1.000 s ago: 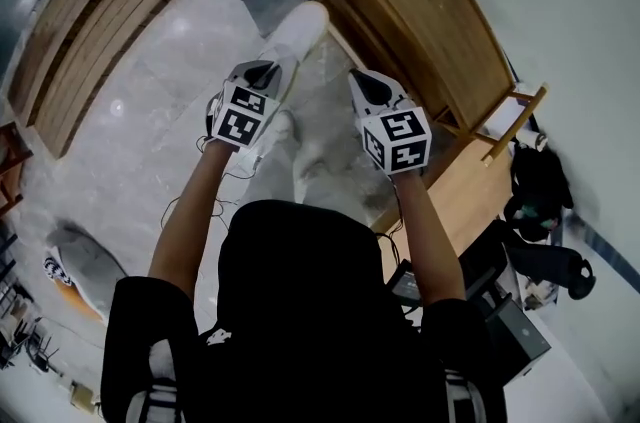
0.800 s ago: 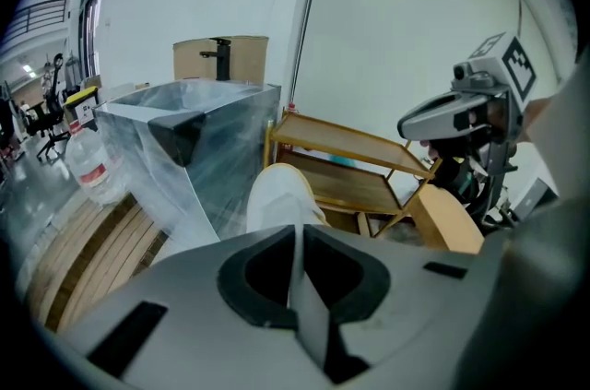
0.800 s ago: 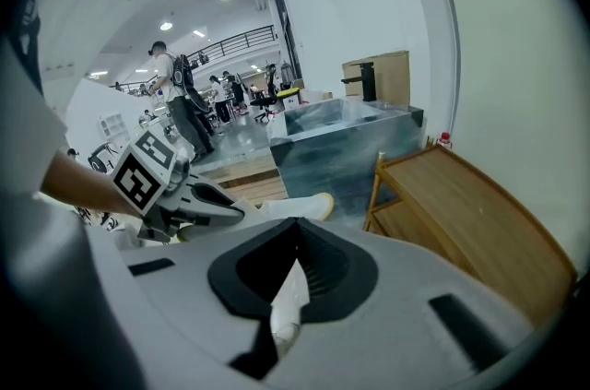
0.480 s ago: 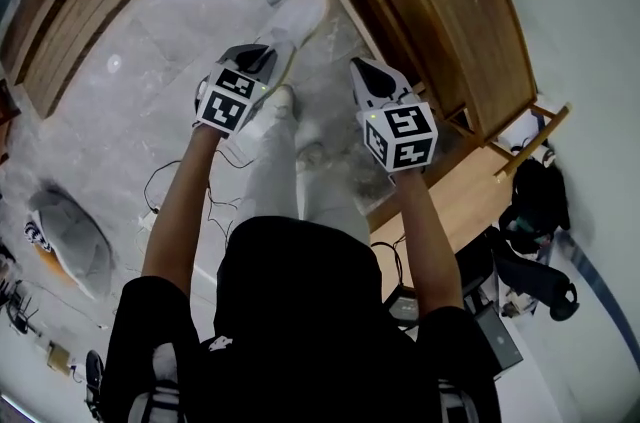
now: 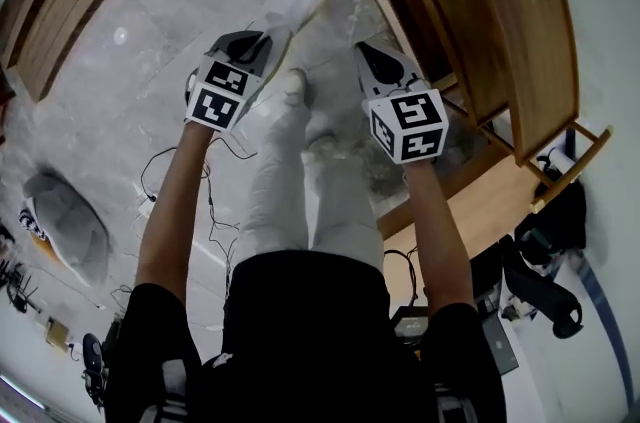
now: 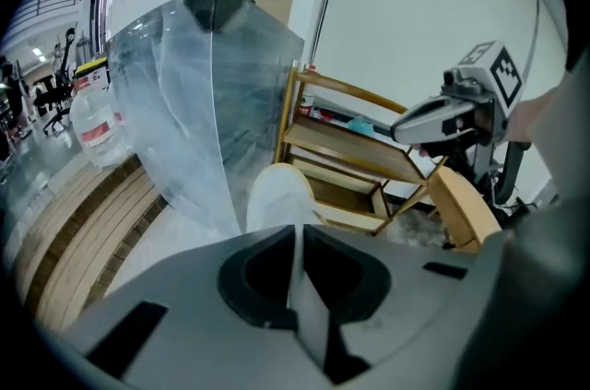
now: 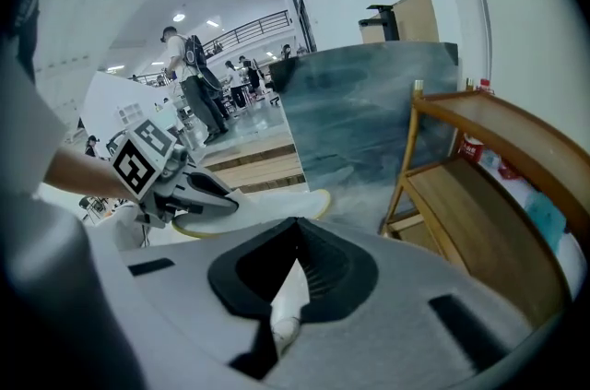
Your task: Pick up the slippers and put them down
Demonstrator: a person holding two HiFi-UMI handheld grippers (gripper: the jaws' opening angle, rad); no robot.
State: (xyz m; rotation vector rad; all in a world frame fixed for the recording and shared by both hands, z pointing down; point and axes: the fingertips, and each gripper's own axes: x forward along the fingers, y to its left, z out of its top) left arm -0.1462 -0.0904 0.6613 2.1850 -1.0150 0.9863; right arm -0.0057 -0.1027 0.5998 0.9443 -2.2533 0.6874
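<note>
Seemingly mid-carry, a person stands over a pale stone floor [image 5: 150, 61] with a tool in each outstretched hand. The slippers are already picked up, so the step in hand is judged to be the putting down.

The left claw [image 6: 297, 236] is closed tight on a white slipper [image 5: 295, 1]. It pinches the thin edge at the near end. The rest of the slipper sticks out ahead of the claw, clear of the floor, with its rounded far end pointing away from the person. From the head view it hangs over open floor, just beside the front corner of a wooden shelf unit [image 5: 500, 31] that stands along the floor's right-hand edge.

The right claw [image 7: 298, 241] is also closed, pressed on a thin white strip [image 7: 288, 296] that shows between its jaws. This is probably the edge of the second slipper, but the rest of it is hidden under the tool in every view, so that cannot be confirmed.

The two claws are level with each other and apart, with the person's feet [image 5: 293, 87] on the floor between and below them.

The next move would call for bringing both claws close to the floor, clear of the feet and the shelf unit, and then opening them so that each slipper rests flat.
</note>
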